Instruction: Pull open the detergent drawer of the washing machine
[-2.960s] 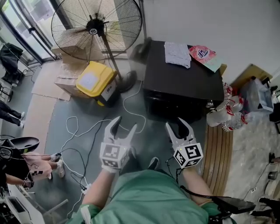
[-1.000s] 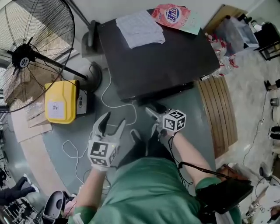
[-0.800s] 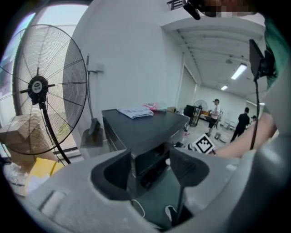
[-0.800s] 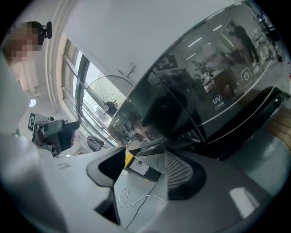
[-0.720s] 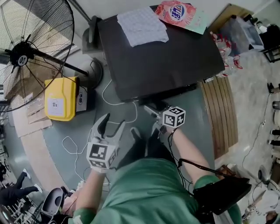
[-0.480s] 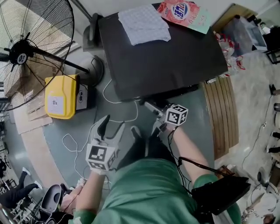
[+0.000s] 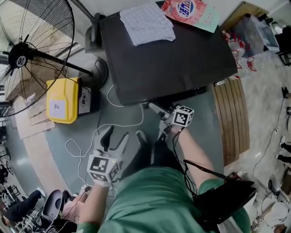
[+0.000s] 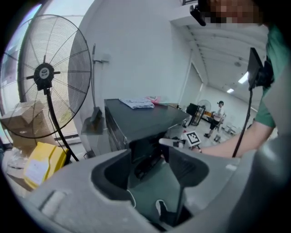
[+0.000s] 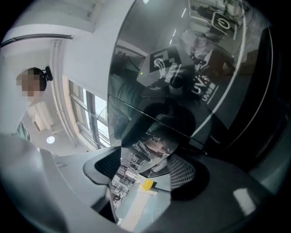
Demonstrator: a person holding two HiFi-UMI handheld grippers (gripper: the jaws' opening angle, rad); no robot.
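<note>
The black washing machine (image 7: 173,54) stands ahead of me, and its glossy front (image 9: 191,68) fills the right gripper view. A seam (image 9: 154,122) crosses that front; I cannot make out the detergent drawer itself. My right gripper (image 7: 157,120) sits level at the machine's upper front edge. Its jaws have just been opening and now stand wide, with the panel's lower edge showing between the pads (image 9: 182,172) and nothing pressed. My left gripper (image 7: 111,139) hangs open over the floor, empty and short of the machine (image 8: 136,120).
A white cloth (image 7: 148,22) and a pink detergent bag (image 7: 188,9) lie on the machine's top. A large floor fan (image 7: 20,59) and a yellow box (image 7: 61,100) stand at the left. White cables (image 7: 122,123) trail over the floor. Wooden slats (image 7: 234,118) lie at the right.
The right gripper has moved in to the machine's front edge, rolled, and its jaws have spread. The left gripper has sunk slightly toward the floor.
</note>
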